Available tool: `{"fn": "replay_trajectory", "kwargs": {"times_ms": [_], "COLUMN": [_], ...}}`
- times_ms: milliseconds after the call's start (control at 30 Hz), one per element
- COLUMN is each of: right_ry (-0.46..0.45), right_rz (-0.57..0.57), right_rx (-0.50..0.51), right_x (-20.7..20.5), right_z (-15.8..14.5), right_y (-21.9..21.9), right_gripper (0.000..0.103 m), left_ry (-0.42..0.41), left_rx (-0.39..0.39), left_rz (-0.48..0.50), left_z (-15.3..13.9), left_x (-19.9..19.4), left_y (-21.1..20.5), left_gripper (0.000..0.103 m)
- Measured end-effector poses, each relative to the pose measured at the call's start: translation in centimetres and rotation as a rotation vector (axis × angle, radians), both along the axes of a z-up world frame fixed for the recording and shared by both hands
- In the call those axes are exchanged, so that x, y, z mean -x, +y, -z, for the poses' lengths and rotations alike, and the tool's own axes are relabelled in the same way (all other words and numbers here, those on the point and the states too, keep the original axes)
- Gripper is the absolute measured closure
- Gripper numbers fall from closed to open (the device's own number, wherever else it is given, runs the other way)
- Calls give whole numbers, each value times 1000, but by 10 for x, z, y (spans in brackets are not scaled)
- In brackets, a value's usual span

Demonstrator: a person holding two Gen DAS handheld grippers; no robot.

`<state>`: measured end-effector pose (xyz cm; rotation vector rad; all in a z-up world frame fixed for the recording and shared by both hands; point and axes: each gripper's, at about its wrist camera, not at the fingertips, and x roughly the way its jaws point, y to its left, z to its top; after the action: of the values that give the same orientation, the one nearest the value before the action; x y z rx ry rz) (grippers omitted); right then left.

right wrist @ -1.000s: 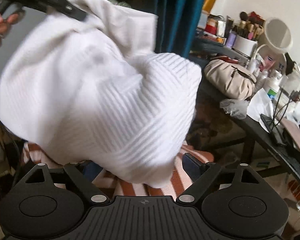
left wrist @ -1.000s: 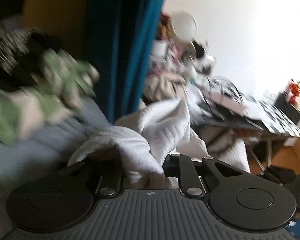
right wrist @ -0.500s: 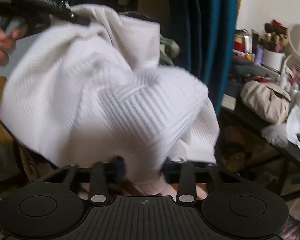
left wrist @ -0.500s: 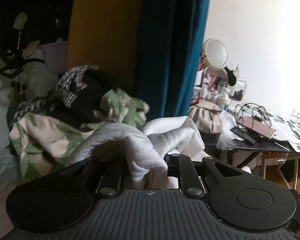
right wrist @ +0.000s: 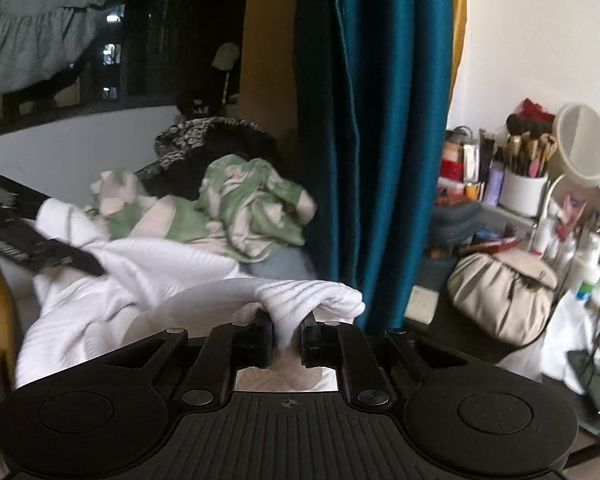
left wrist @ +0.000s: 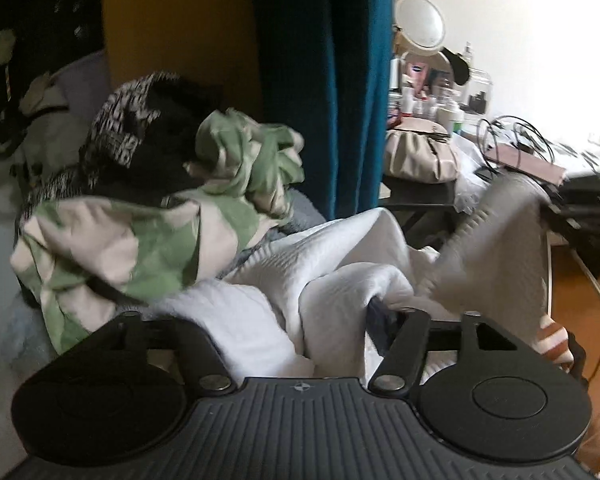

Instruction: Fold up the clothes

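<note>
While both grippers sit low, a white cloth [right wrist: 148, 280] bunches between them.
Right gripper [right wrist: 286, 336] pinches a fold; left gripper [left wrist: 300, 320] gapes wide, cloth heaped between its fingers, clothes pile [left wrist: 148, 216] close ahead.

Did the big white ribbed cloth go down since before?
Yes. In the right wrist view the white ribbed cloth earlier bulged high across the teal curtain; now it hangs low beneath the green-and-cream clothes pile.

Place: a lived-in bedroom at home
Signs: teal curtain [right wrist: 380, 120], heaped clothes [left wrist: 148, 216] (green, black, cream), round vanity mirror [right wrist: 586, 144], makeup brushes [right wrist: 528, 148], beige pouch [right wrist: 500, 296] on a cluttered dressing table [right wrist: 452, 320]
</note>
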<state>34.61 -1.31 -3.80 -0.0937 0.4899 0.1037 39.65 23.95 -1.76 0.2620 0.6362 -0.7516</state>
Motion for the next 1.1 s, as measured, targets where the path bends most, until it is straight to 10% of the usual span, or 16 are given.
{"fn": "replay_trajectory", "kwargs": {"times_ms": [367, 467, 600, 800, 1033, 1100], "right_ry": [210, 229, 230, 328, 515, 560], "right_rz": [23, -22, -77, -208, -239, -267], "right_rx": [-203, -211, -178, -250, -316, -367], "right_x": [-28, -35, -55, -102, -142, -148], "right_z": [59, 73, 86, 113, 157, 158], "right_y": [-25, -26, -25, -31, -25, -26], "right_gripper": [86, 70, 20, 2, 2, 27], "left_ry": [-5, -4, -36, -18, 15, 6], "left_rx": [-83, -114, -172, -197, -204, -216], "left_rz": [73, 57, 1, -89, -117, -106], "left_z": [3, 11, 19, 15, 24, 30], "left_x": [40, 51, 64, 68, 68, 72], "left_y": [-6, -9, -19, -26, -33, -42], "left_gripper": [8, 4, 4, 4, 1, 1]}}
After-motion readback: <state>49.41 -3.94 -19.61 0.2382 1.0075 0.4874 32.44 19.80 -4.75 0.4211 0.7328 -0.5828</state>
